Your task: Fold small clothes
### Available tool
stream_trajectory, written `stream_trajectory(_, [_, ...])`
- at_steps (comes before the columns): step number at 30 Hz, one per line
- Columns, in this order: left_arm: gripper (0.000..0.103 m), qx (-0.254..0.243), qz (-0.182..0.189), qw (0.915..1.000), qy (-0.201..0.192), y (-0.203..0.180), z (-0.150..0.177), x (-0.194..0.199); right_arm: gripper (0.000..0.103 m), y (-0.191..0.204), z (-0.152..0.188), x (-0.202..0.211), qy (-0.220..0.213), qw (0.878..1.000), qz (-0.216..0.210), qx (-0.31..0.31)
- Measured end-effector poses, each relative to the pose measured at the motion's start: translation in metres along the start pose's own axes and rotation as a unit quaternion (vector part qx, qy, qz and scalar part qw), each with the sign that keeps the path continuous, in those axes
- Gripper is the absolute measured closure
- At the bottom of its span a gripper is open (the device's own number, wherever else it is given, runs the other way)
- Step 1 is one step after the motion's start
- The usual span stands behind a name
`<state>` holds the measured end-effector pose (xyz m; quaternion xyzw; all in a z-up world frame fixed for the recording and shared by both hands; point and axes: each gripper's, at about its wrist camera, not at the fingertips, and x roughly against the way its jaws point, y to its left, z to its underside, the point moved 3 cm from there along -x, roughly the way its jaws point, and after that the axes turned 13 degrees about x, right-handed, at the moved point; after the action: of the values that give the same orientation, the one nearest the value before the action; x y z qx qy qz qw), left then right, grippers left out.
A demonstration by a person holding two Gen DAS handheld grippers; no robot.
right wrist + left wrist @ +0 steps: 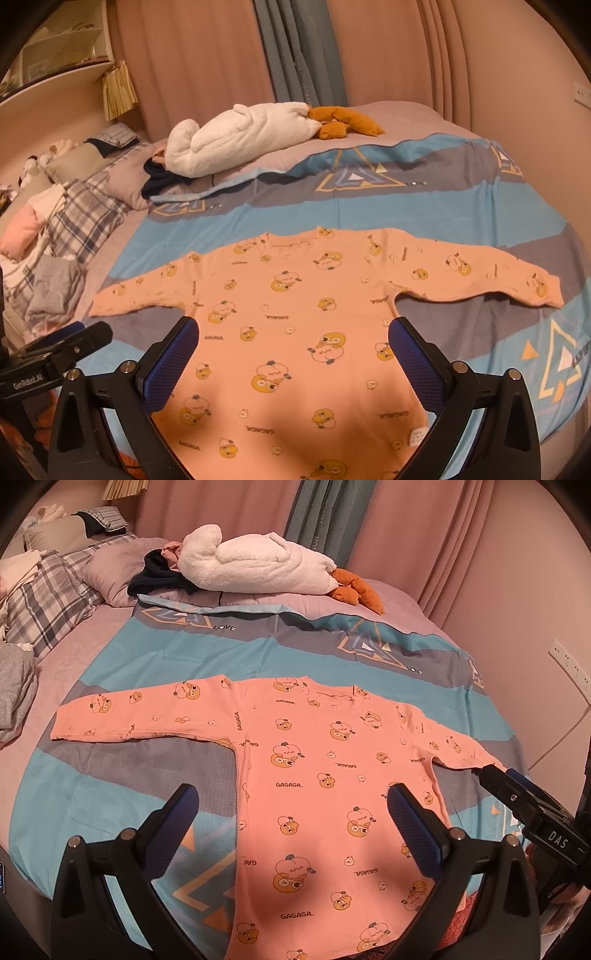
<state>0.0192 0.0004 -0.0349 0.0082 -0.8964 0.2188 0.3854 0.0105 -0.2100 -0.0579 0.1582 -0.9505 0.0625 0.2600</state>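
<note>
A small pink long-sleeved top (314, 775) with cartoon prints lies flat on the bed, both sleeves spread out sideways, neck away from me. It also shows in the right wrist view (295, 314). My left gripper (291, 801) is open and empty above the lower left part of the top's body. My right gripper (293, 332) is open and empty above the top's body near the hem. The right gripper also shows at the right edge of the left wrist view (524, 797), and the left gripper at the left edge of the right wrist view (70, 339).
The top lies on a blue and grey patterned cover (155, 672) over a pink bed. A white plush goose (258, 565) with orange feet lies at the far side. Plaid pillows (48, 594) and grey clothes (14, 694) sit on the left. Curtains (295, 48) hang behind.
</note>
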Motion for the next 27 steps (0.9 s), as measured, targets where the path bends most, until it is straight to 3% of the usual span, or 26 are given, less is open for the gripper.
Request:
stream_trajectory(11, [0.001, 0.022, 0.001, 0.9997, 0.005, 0.0088, -0.0015, 0.0009, 0.001, -0.0002, -0.0002, 0.0005, 0.002, 1.0, -0.001, 0.006])
stream_trajectory(27, [0.001, 0.014, 0.011, 0.9997, 0.017, 0.0026, 0.0, -0.0016, 0.003, -0.0065, -0.0015, 0.0045, -0.002, 1.0, 0.001, -0.008])
